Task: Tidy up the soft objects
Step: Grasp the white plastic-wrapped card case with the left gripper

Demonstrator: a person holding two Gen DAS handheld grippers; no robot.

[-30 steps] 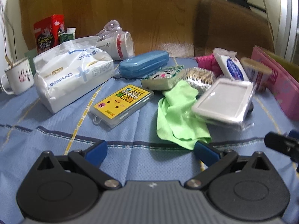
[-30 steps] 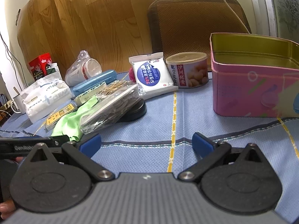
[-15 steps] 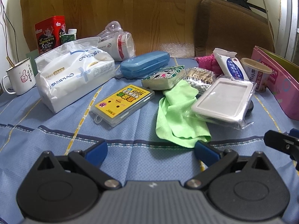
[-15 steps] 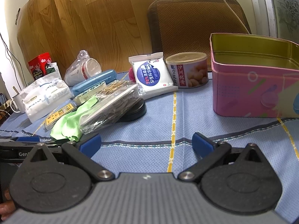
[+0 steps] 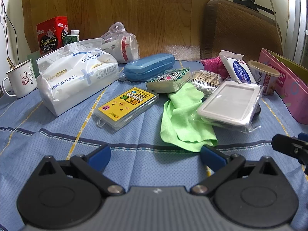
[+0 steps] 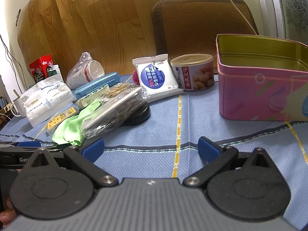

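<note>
A crumpled light green cloth (image 5: 182,119) (image 6: 71,124) lies mid-table, partly under a bagged white card holder (image 5: 230,103) (image 6: 113,107). Behind it lie a patterned sponge (image 5: 169,79), a pink fuzzy item (image 5: 213,64) (image 6: 135,77), a wet wipes pack (image 5: 239,70) (image 6: 156,79) and a big white tissue pack (image 5: 77,77) (image 6: 46,100). My left gripper (image 5: 156,154) hovers open just in front of the green cloth. Over bare tablecloth, my right gripper (image 6: 151,148) is open too. An open pink tin (image 6: 263,88) (image 5: 288,84) stands at the right.
Also on the blue tablecloth (image 5: 57,154): a yellow card case (image 5: 128,106), a blue glasses case (image 5: 149,66), a cotton swab box (image 5: 207,79), a food can (image 6: 192,72), a black disc (image 6: 138,113), bagged cups (image 5: 121,45), a mug (image 5: 20,79), a red tin (image 5: 52,34). A chair (image 6: 204,23) stands behind.
The left wrist view has shifted slightly, so the objects sit a bit more centred. The right gripper has barely moved. Both stay open.
</note>
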